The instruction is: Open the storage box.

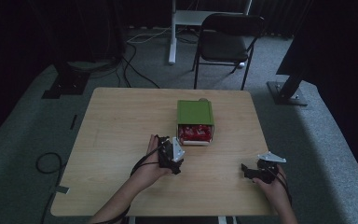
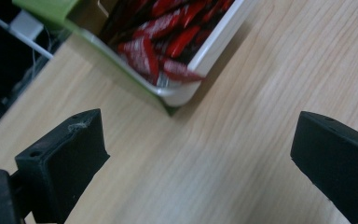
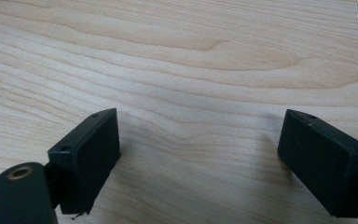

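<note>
On the wooden table (image 1: 121, 121), just past your left gripper (image 1: 170, 156), sits the box (image 1: 195, 122) with its green lid (image 1: 195, 112) slid back, so the red wrappers (image 1: 195, 133) show at the near end. From the left gripper view, your 2 jaws stand wide apart with nothing between them, aimed at bare wood right beside the box's white corner (image 2: 179, 95); the red wrappers (image 2: 168, 42) are heaped inside. Your right gripper (image 1: 254, 171) rests near the table's front right edge, well apart from the box, jaws also spread wide over bare wood grain (image 3: 196, 93), gripping nothing.
</note>
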Demonstrator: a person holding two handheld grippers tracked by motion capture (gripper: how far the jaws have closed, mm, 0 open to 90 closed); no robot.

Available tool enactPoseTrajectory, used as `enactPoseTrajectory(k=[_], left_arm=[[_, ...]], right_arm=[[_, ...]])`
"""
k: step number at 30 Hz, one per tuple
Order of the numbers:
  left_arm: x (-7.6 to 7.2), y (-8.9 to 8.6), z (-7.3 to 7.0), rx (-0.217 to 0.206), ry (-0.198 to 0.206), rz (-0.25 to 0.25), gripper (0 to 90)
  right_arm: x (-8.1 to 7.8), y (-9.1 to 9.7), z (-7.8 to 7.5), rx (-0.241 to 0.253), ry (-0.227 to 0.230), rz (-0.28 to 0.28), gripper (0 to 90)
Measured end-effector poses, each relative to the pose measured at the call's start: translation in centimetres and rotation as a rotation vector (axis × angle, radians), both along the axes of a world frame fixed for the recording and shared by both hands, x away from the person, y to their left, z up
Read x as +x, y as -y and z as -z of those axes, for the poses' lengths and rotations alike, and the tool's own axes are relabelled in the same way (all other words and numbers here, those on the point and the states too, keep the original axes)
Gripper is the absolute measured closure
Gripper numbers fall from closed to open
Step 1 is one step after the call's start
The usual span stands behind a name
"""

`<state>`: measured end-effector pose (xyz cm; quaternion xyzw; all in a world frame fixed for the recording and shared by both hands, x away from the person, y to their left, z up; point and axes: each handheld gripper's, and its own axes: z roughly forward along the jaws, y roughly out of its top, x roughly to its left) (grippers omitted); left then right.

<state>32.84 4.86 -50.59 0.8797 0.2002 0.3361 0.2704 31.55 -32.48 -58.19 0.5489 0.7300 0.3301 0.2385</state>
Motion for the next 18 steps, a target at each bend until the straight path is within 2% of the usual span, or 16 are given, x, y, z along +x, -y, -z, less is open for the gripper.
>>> enactPoseTrajectory(k=[2,3,4,8,9,11,14,18], left_arm=[[0.0,0.6,0.0,0.037,0.033,0.013,4.0],[0.0,1.2,0.0,0.078,0.065,0.03,4.0],[0.0,1.2,0.0,0.078,0.065,0.03,4.0],[0.0,2.1,0.1,0.137,0.103,0.06,3.9],[0.1,2.3,0.1,0.141,0.11,0.065,3.9],[0.1,2.7,0.3,0.18,0.143,0.072,3.9],[0.0,3.3,0.6,0.214,0.166,0.097,4.0],[0.0,4.3,0.8,0.292,0.212,0.133,4.0]], right_arm=[[0.0,0.0,0.0,0.0,0.0,0.0,12.1],[0.0,0.0,0.0,0.0,0.0,0.0,12.2],[0.0,0.0,0.0,0.0,0.0,0.0,12.2],[0.0,0.0,0.0,0.001,0.0,0.0,12.2],[0.0,0.0,0.0,0.0,0.0,0.0,12.2],[0.0,0.0,0.0,0.0,0.0,0.0,12.2],[0.0,0.0,0.0,0.0,0.0,0.0,12.1],[0.0,0.0,0.0,0.0,0.0,0.0,12.2]])
